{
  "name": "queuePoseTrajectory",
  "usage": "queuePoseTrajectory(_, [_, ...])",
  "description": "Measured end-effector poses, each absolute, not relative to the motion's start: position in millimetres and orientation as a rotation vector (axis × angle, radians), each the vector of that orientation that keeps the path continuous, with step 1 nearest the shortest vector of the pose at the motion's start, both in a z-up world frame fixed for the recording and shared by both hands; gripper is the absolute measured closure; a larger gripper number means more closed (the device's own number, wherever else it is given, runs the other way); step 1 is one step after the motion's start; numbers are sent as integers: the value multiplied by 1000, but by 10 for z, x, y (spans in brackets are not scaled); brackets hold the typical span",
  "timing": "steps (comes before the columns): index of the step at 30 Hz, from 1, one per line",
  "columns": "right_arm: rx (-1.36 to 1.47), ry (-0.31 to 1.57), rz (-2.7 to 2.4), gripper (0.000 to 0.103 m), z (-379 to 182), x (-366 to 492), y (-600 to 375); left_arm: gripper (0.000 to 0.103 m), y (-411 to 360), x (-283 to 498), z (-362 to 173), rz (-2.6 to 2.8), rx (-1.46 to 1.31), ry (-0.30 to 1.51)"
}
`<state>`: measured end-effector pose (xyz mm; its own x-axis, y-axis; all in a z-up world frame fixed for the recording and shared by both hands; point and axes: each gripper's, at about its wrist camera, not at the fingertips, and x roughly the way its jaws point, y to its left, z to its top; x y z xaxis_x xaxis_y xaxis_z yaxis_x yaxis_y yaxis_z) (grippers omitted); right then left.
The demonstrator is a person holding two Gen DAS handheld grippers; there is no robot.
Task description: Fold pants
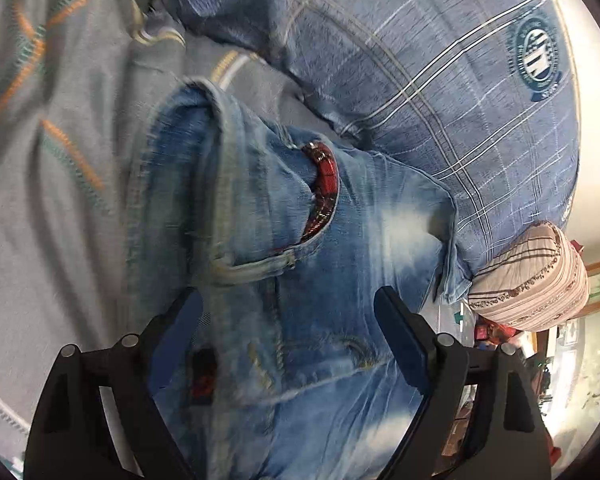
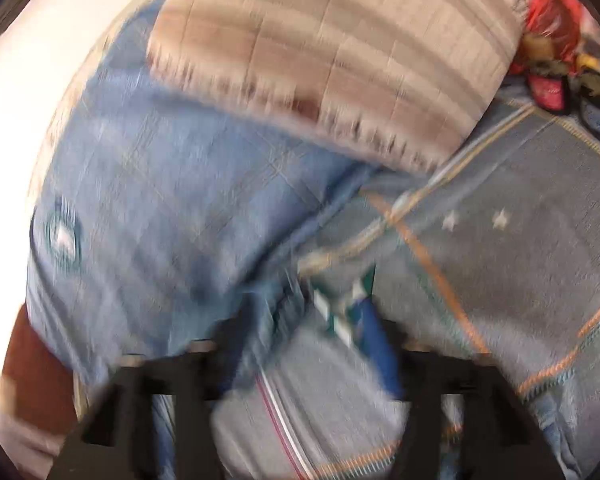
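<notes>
Light blue jeans (image 1: 340, 248) lie crumpled on the bed, with the waistband to the left and a red plaid pocket lining (image 1: 324, 184) showing. My left gripper (image 1: 288, 300) hovers over them, open wide, with denim spanning the gap between its fingers; the pads are not squeezing it. The right wrist view is badly blurred. There my right gripper (image 2: 308, 320) has its fingers apart over the grey sheet. A strip of denim (image 2: 266, 312) lies beside its left finger, and nothing is clamped.
A large blue plaid pillow (image 1: 440, 80) lies just beyond the jeans, with a beige striped pillow (image 1: 532, 280) next to it. The grey bedsheet (image 1: 60, 140) has orange and teal stitch lines. Red clutter (image 2: 552, 40) sits past the bed's edge.
</notes>
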<state>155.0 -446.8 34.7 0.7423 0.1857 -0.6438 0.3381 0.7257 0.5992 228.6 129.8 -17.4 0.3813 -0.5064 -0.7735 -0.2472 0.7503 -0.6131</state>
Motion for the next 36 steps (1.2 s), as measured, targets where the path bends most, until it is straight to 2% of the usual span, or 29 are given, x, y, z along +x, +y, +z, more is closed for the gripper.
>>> queuePoseTrajectory(5, [716,872,119,38,57,1823,-3857,15,1129,2336,-280,-162,-726,1217])
queuePoseTrajectory(11, [899,962,203,38,-401,2461,-3401,15,1134,2306,-273,-178,-742,1210])
queuePoseTrajectory(12, [929,1001,200,45,-503,2532,-3326,15,1131,2312,-272,-180,-739,1215])
queuePoseTrajectory(13, [909,1017,176,85,-484,2654,-3262,15,1128,2320,-270,-186,-735,1217])
queuePoseTrajectory(14, [873,1024,182,98,-411,2745,-3230,15,1126,2321,-265,-190,-733,1216])
queuePoseTrajectory(15, [850,981,208,100,-252,2862,-3251,15,1123,2335,-263,-193,-731,1216])
queuePoseTrajectory(18, [759,661,-71,90,489,2913,-3730,15,1136,2357,-271,-194,-741,1212])
queuePoseTrajectory(20, [710,638,-116,76,692,2897,-3861,15,1145,2368,-289,-200,-745,1207])
queuePoseTrajectory(22, [626,674,-99,48,729,2838,-3833,15,1152,2369,-305,-199,-754,1200])
queuePoseTrajectory(23, [583,686,-97,45,710,2779,-3800,15,1149,2367,-302,-195,-757,1197])
queuePoseTrajectory(26, [526,765,-75,44,459,2662,-3731,15,1128,2341,-280,-193,-767,1193])
queuePoseTrajectory(30, [679,874,-34,44,-72,2743,-3724,15,1088,2266,-235,-221,-790,1191])
queuePoseTrajectory(36, [787,881,-139,44,-460,2989,-3836,15,1071,2328,-261,-226,-803,1201])
